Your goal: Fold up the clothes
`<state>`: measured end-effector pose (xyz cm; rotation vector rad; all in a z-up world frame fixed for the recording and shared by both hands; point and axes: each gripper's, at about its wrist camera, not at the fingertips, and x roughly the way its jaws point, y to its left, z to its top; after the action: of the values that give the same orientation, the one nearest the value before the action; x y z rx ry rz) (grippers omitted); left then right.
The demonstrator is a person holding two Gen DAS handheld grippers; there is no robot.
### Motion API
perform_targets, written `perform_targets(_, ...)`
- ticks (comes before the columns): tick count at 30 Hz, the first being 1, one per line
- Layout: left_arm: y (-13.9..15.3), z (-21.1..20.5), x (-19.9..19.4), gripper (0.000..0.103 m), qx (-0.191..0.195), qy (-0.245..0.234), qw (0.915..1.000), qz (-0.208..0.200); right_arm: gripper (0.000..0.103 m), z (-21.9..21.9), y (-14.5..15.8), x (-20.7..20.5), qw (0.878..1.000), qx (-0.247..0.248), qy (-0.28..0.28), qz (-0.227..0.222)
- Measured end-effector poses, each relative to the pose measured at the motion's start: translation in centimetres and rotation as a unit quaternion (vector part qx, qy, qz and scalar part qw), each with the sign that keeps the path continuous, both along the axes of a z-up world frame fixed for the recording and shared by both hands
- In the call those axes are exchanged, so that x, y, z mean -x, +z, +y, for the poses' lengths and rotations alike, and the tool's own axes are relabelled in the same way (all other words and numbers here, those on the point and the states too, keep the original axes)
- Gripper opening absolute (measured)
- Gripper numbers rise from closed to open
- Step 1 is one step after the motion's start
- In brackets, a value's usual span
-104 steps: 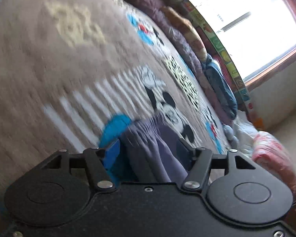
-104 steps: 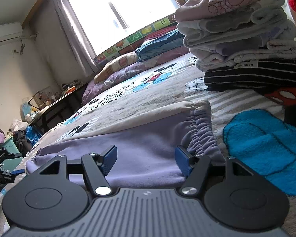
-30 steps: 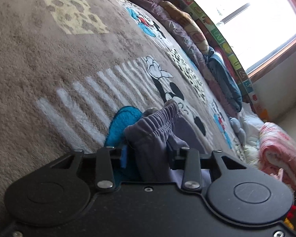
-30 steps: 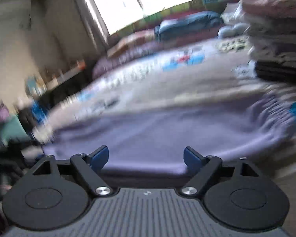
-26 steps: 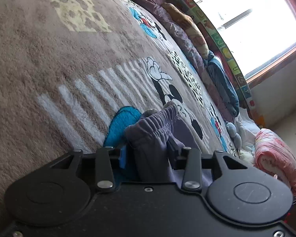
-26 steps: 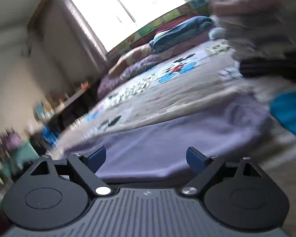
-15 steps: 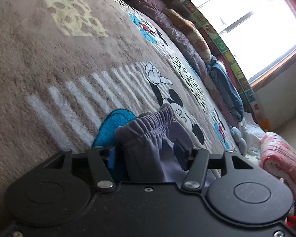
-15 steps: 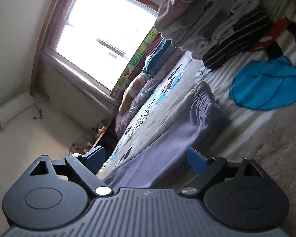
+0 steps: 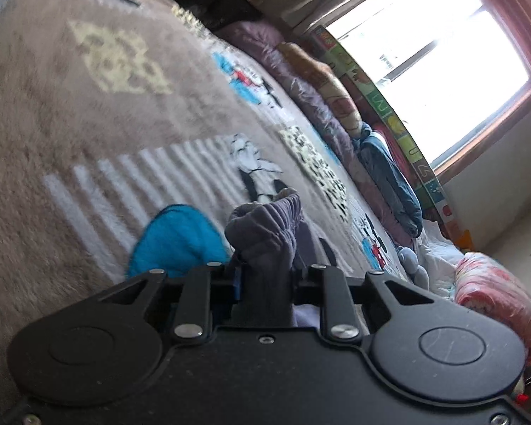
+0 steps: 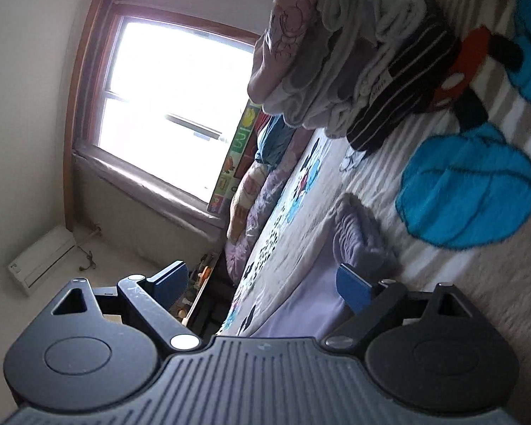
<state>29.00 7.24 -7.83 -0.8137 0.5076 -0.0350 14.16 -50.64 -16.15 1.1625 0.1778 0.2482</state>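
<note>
A brown plush blanket (image 9: 53, 113) with cartoon mouse figures, white stripes and blue patches fills most of the left wrist view and runs along the right side of the right wrist view. A bright window (image 10: 173, 106) takes the upper middle of the right wrist view, and shows again in the upper right corner of the left wrist view. Rolled quilts and pillows (image 9: 336, 106) line the far edge of the bed beneath the window. A stack of folded clothes (image 10: 354, 53), pink on top and black-striped at the bottom, sits on the blanket in the upper right of the right wrist view.

The lavender pants (image 10: 311, 290) lie flat on the blanket in the lower middle of the right wrist view, gathered waistband toward the stack. In the left wrist view their bunched elastic end (image 9: 265, 233) rises at the lower centre of the frame, beside a blue patch.

The left gripper (image 9: 265, 279) is pressed together, pinching that bunched end between its fingers. The right gripper (image 10: 262, 283) stands spread wide and tilted, with only its right finger (image 10: 354, 288) over the pants and nothing between the jaws.
</note>
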Motion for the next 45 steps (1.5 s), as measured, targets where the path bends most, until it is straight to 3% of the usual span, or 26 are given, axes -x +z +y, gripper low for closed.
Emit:
perform_targets(7,4.8,-6.1,1.3,0.021,-0.090,-0.021,0.9951,-0.035,0.093,-1.0,0.7,0.4,1.000,-0.007,-0.008,-0.008)
perform_targets(12,6.5,-12.3,2.4,0.021,-0.159,-0.061,0.9833,-0.065,0.093,-1.7,0.9,0.3,1.000,-0.020,0.000,-0.008)
perform_targets(19,8.0,-21.2,3.8,0.021,-0.252,-0.119,0.9549,-0.103,0.094,-2.0,0.1,0.1,0.999,-0.047,0.006,0.002)
perform_targets(32,5.8,-34.3,6.7,0.020,-0.377,-0.197,0.8933,-0.144,0.097,-3.0,0.1,0.0,0.998,-0.056,-0.005,-0.005)
perform_targets(36,4.4,-37.4,7.7,0.020,-0.416,-0.217,0.8686,-0.159,0.097,-3.3,0.5,0.0,0.999,-0.050,-0.006,-0.013)
perform_targets(45,0.2,-44.1,10.5,0.020,-0.549,-0.257,0.7675,-0.208,0.098,-4.0,1.1,-0.1,0.999,-0.044,-0.002,-0.030)
